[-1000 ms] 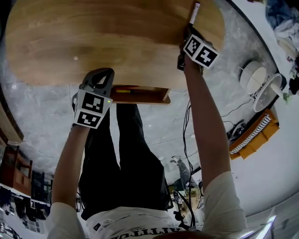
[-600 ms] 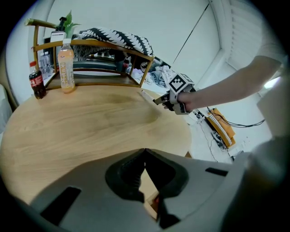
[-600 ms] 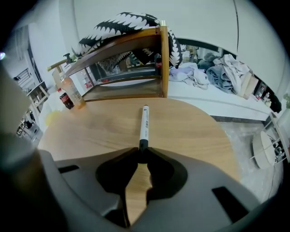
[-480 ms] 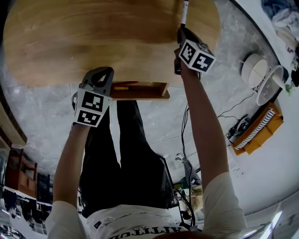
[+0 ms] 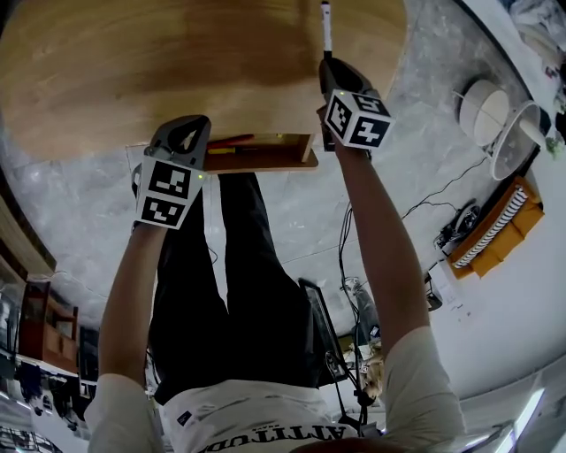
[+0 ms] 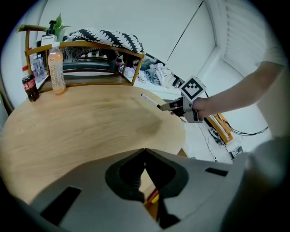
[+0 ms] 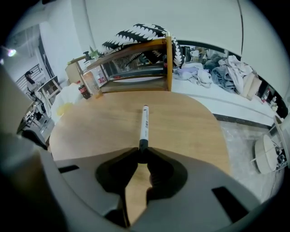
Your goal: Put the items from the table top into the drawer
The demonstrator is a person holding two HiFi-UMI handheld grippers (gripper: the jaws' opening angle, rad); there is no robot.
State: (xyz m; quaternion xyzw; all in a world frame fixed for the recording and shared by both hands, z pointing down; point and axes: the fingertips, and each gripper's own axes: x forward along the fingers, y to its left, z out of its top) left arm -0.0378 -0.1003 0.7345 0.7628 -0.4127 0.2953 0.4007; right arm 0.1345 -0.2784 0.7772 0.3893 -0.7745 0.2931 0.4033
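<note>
My right gripper (image 5: pixel 325 69) is shut on the black end of a white marker (image 5: pixel 325 19). It holds the marker over the round wooden table (image 5: pixel 133 71), near the right part of the front edge. In the right gripper view the marker (image 7: pixel 144 122) sticks out forward from the closed gripper (image 7: pixel 142 153). Below the table's front edge the wooden drawer (image 5: pixel 274 159) stands pulled out, with a red and a yellow item (image 5: pixel 232 144) inside. My left gripper (image 5: pixel 184 134) is at the drawer's left end. It (image 6: pixel 145 153) is shut with nothing between the jaws.
A wooden shelf (image 6: pixel 90 59) with patterned cloth stands behind the table. An orange drink bottle (image 6: pixel 55 68) and a dark cola bottle (image 6: pixel 30 87) stand at the table's far edge. White round objects (image 5: pixel 491 133), cables and an orange box (image 5: pixel 491 234) lie on the floor at the right. The person's legs (image 5: pixel 230 283) are below the drawer.
My right gripper has carried the marker leftward along the table's front, closer to the drawer. The left gripper has shifted slightly toward the table edge and stays shut.
</note>
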